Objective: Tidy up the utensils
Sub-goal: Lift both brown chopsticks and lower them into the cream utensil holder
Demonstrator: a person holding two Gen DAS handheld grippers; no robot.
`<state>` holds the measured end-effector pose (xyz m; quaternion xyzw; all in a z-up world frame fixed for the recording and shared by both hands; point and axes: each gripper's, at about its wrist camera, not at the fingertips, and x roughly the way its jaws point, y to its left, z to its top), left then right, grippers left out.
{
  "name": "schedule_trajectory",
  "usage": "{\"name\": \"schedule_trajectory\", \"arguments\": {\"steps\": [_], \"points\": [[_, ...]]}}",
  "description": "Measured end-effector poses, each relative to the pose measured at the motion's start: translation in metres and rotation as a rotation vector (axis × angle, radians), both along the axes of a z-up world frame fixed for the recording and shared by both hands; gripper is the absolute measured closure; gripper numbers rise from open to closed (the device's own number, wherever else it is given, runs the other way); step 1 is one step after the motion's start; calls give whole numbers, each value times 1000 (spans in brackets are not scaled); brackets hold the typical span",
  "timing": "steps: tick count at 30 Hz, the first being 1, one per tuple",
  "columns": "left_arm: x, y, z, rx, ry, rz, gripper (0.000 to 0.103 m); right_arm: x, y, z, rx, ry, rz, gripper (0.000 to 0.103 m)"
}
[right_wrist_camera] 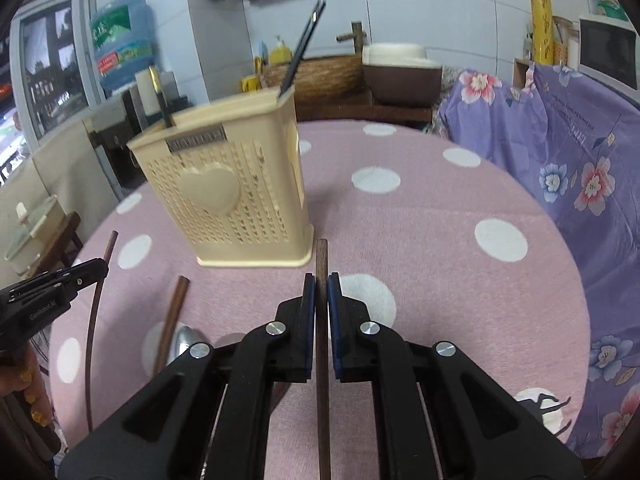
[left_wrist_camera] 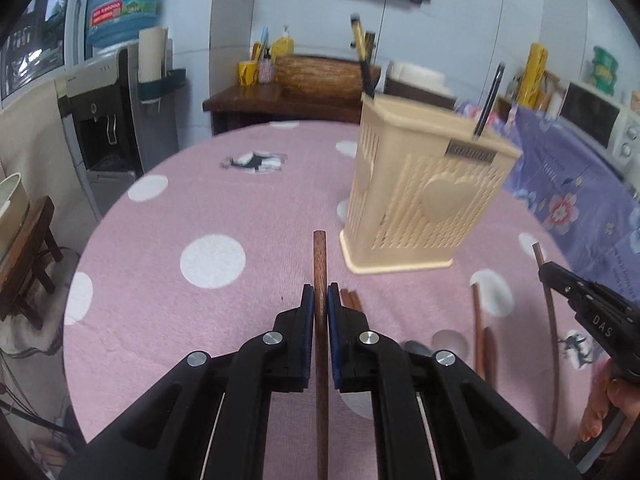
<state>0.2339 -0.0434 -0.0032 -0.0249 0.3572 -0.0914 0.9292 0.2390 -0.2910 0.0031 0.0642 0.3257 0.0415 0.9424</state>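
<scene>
Your left gripper (left_wrist_camera: 320,304) has its blue pads (left_wrist_camera: 307,312) pressed onto a dark wooden chopstick (left_wrist_camera: 319,264); the stick runs straight down the middle between the two fingers, its blunt end poking out past the fingertips toward the cream holder (left_wrist_camera: 420,200) and its other end passing back under the camera; the tip stops short of the holder's base, just to its left in your left view; beside your right-hand pad two more brown stick ends (left_wrist_camera: 351,300) show on the pink dotted tablecloth (left_wrist_camera: 180,208), apart from the pads

Your right gripper (right_wrist_camera: 321,300) is pinching a second dark chopstick (right_wrist_camera: 321,264) the same way, pads (right_wrist_camera: 334,312) tight on both sides, the stick centred along the fingers with a short length sticking out beyond them; its end sits just right of the holder's near corner (right_wrist_camera: 240,192), not touching it

Each stick also shows from the other hand's camera, thin and bowed by the lens, gripped in the black jaws at the frame's edge; the holder stands upright on the cloth with dark utensil handles (right_wrist_camera: 300,48) leaning out of its top; on the cloth between your two hands lie a loose brown chopstick (right_wrist_camera: 172,320) and, just beside it, a metal spoon bowl (right_wrist_camera: 186,342), partly hidden behind your right gripper
</scene>
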Motion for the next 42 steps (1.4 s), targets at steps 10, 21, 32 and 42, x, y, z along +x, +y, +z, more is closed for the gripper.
{"name": "schedule_trajectory", "arguments": {"steps": [10,21,32,42], "points": [[-34,18,62,-71,-160,-37,95,-46,-19,76,49,-175,25,96],[-39,21,81,-71,-217,-44,95,-51,-23,91,46,-191,29,96],[-38,24,92,-75,-237,-57,95,-42,-22,106,60,-193,46,96],[-12,14,174,-123,-327,-76,95,-11,-7,197,72,-278,89,96]]}}
